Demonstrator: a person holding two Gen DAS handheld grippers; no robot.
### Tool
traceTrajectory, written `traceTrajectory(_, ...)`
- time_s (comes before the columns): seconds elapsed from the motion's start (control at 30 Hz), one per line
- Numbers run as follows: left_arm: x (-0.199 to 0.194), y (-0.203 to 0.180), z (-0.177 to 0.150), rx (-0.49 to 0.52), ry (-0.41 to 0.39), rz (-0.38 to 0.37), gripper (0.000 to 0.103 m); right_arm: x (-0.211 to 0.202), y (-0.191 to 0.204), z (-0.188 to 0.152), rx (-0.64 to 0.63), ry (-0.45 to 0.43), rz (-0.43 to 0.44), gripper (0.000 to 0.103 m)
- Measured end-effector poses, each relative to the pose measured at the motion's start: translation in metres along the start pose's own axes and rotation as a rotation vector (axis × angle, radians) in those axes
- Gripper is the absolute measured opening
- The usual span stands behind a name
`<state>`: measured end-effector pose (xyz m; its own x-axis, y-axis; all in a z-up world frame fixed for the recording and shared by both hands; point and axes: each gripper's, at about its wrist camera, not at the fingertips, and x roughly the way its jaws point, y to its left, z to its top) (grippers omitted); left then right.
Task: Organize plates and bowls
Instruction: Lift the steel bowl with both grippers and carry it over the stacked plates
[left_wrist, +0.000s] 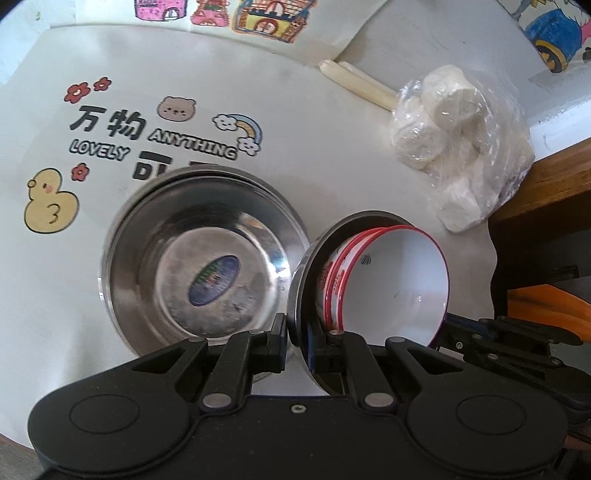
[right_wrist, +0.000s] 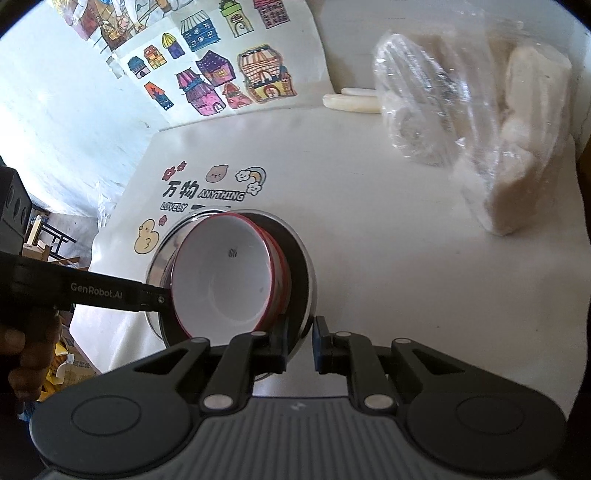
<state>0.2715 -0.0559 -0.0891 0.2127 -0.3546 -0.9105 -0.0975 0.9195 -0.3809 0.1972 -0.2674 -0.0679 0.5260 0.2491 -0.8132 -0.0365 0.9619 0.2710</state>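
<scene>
A steel plate (left_wrist: 306, 280) carries stacked white bowls with red rims (left_wrist: 399, 280) and hangs tilted between both grippers. My left gripper (left_wrist: 297, 341) is shut on the plate's rim on one side. My right gripper (right_wrist: 299, 341) is shut on the rim (right_wrist: 306, 295) on the opposite side; the bowls (right_wrist: 225, 277) face it. A second steel plate (left_wrist: 199, 266) with a blue sticker lies flat on the white table, left of the held stack.
A clear bag of white rolls (left_wrist: 458, 144) (right_wrist: 480, 122) lies at the right, near the table's edge (left_wrist: 554, 155). A pale stick-like item (left_wrist: 354, 83) lies behind it. Coloured drawings (right_wrist: 221, 70) lie at the far end.
</scene>
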Motion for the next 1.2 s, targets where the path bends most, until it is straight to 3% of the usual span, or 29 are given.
traceTrajectory(0.57, -0.011, 0.057, 0.017, -0.015, 0.025, 0.017, 0.009, 0.038, 0.046, 0.014, 0.002, 0.034, 0.01, 0.015)
traceTrajectory(1.2, -0.011, 0.089, 0.03, -0.001, 0.059, 0.033, 0.009, 0.066, 0.072, 0.02, 0.017, 0.056, 0.017, 0.015)
